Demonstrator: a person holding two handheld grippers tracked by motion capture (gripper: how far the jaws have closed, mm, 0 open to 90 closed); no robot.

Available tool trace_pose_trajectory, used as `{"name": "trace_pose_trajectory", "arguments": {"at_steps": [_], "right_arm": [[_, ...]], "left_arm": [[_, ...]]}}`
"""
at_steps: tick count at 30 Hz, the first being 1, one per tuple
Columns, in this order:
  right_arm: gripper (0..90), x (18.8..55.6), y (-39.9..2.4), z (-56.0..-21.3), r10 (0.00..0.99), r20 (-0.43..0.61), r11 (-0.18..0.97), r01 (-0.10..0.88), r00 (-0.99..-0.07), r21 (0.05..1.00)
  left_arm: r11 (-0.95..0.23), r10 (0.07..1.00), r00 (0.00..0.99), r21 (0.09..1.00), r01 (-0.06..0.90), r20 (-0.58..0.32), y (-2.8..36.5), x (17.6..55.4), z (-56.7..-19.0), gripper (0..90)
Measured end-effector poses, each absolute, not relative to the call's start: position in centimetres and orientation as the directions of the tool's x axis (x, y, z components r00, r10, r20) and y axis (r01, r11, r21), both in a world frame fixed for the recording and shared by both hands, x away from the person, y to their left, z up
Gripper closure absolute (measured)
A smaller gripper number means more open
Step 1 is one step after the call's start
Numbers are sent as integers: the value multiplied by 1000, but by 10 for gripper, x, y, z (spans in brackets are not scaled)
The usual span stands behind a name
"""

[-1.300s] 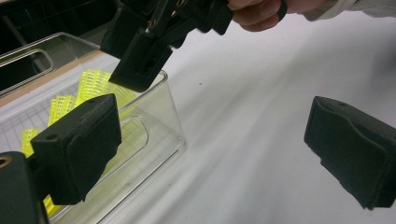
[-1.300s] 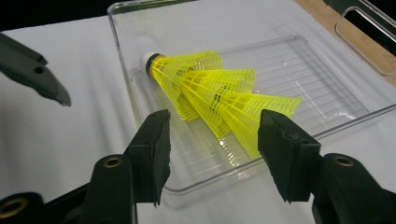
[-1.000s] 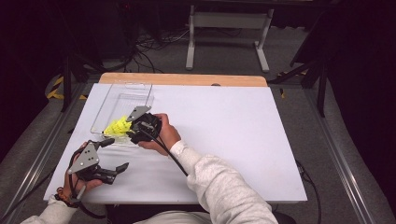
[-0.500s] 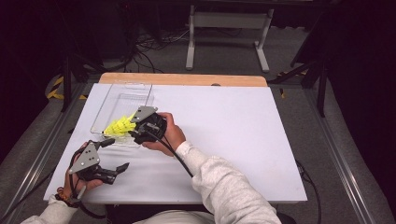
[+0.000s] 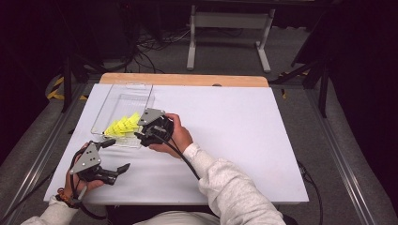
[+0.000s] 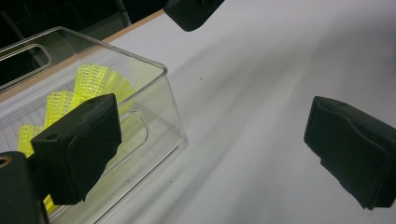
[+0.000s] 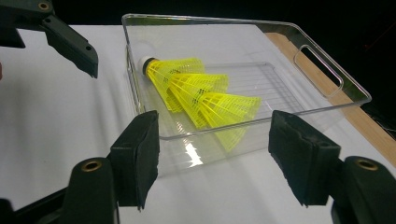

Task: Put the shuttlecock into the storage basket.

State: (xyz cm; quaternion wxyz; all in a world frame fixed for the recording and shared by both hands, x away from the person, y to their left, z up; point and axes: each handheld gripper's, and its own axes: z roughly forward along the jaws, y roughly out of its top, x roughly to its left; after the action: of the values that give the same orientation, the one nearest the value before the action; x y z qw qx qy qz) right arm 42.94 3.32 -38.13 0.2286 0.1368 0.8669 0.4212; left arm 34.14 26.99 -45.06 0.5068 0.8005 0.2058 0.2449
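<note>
A stack of yellow shuttlecocks lies in the near end of a clear plastic tray on the left of the white table. My right gripper is at the tray's near right corner and points at the stack. In the right gripper view its jaws stand open in front of the tray wall; they have just been opening and nothing is between them. The shuttlecocks lie beyond, cork end to the left. My left gripper is held near the table's front left, wide open and empty.
The table is white, with a wooden strip along its far edge. A cable runs from the right gripper along the sleeve. Beyond the table are a dark floor, cables and a grey stand.
My right gripper has drawn back a little to the right, away from the shuttlecocks, and its jaws stand wider. The shuttlecocks stay in the tray. The left gripper has kept still.
</note>
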Motion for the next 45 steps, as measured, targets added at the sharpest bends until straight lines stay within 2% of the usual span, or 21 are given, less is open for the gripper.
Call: {"name": "trace_pose_trajectory", "arguments": {"at_steps": [27, 32, 45], "right_arm": [[206, 418, -9, -395, 488, -333, 571, 6, -807, 821], [159, 414, -17, -394, 508, -345, 559, -3, -789, 829], [136, 408, -33, -393, 525, -379, 553, -33, -762, 833]], "left_arm": [[-411, 578, 794, 908, 83, 189, 269, 342, -451, 49], [-414, 578, 794, 907, 83, 190, 269, 342, -451, 49], [-422, 575, 794, 903, 84, 194, 268, 342, -451, 49]]}}
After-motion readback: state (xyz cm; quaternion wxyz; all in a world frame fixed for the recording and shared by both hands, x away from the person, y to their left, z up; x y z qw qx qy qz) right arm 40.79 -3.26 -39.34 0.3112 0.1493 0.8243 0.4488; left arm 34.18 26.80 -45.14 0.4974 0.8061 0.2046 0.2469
